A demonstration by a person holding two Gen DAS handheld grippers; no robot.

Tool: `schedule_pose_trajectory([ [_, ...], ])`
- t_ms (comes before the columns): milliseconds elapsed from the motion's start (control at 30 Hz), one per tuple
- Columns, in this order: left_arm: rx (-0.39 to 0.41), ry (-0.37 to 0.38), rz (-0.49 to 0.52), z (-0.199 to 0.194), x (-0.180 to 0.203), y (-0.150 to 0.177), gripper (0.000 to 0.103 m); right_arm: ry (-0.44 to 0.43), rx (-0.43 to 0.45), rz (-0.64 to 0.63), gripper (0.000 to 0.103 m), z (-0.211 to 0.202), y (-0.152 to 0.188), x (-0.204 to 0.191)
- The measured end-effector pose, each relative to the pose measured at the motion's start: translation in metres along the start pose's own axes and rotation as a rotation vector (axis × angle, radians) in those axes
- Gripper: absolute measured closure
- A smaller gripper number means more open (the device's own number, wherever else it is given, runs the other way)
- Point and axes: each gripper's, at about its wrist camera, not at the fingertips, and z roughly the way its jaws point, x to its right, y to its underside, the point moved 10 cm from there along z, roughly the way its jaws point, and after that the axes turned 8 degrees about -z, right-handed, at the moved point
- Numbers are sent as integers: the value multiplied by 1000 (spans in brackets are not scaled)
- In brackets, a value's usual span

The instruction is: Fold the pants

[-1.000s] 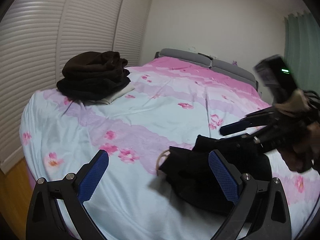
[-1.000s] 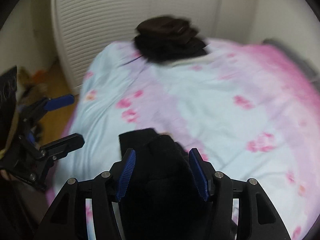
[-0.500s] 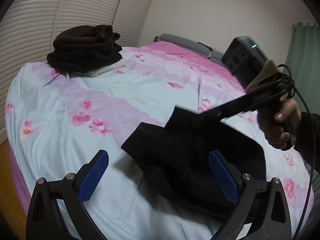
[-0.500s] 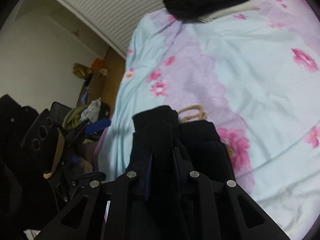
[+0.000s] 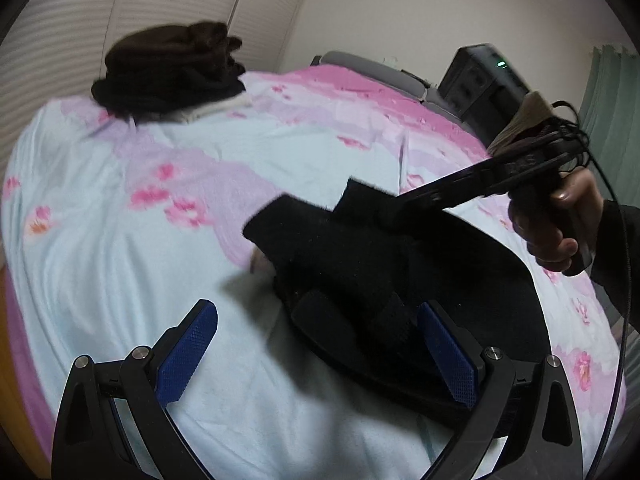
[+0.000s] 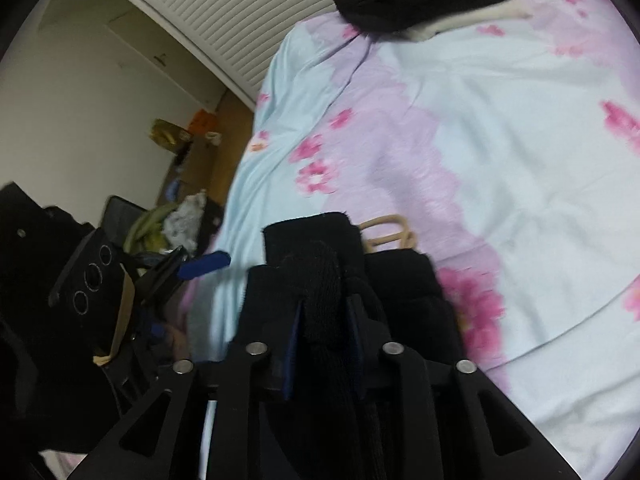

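Note:
Black pants (image 5: 360, 264) lie bunched on the flowered bedsheet (image 5: 140, 248) near the bed's front right. My right gripper (image 6: 322, 314) is shut on a fold of the black pants (image 6: 316, 276) and lifts it off the bed; it also shows in the left wrist view (image 5: 384, 212), reaching in from the right. My left gripper (image 5: 316, 348) is open, its blue pads (image 5: 188, 352) wide apart, low over the near part of the pants. A beige drawstring (image 6: 388, 232) sticks out from under the pants.
A pile of dark brown and black folded clothes (image 5: 172, 68) sits at the bed's far left corner, in front of white louvred doors (image 5: 52, 40). A grey headboard (image 5: 368, 68) is at the far end. Clutter lies on the wooden floor (image 6: 208, 152) beside the bed.
My right gripper closed on a fold of the pants and raised it. My left gripper moved forward over the pants, still open.

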Motion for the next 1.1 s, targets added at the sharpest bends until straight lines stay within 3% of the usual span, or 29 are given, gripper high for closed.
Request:
schedule_pose_trajectory([
  [33,-12,8,-13,3,0,2,1,10,-3,-10,64,-1,1,0],
  [67,-25,18,-28,7,1,5,1,37,-17,-27,41,-2,3,0],
  [100,-34,25,-38,8,2,6,1,93,-43,-42,26,-1,8,4],
  [133,-37,31,-47,10,3,7,1,116,-52,-50,25,0,12,11],
  [200,-41,34,-55,12,6,9,1,110,-63,-51,25,0,18,14],
  [300,-23,38,-44,11,11,8,1,-27,-65,54,37,6,28,16],
  [367,-12,40,-32,10,13,8,1,-47,-66,57,37,11,33,16],
  [433,-4,39,-26,8,16,7,1,-57,-62,66,48,12,34,16],
  [500,-6,43,-22,8,20,7,1,-57,-53,56,67,10,33,13],
  [600,7,52,-23,8,26,1,1,-58,-34,21,72,-2,30,3],
  [800,53,69,-7,9,37,-14,1,17,59,54,73,-34,24,19],
  [867,53,55,-2,13,33,-15,1,11,40,81,72,-33,29,27],
  [1100,15,12,6,22,16,-10,1,61,55,157,50,-7,37,48],
])
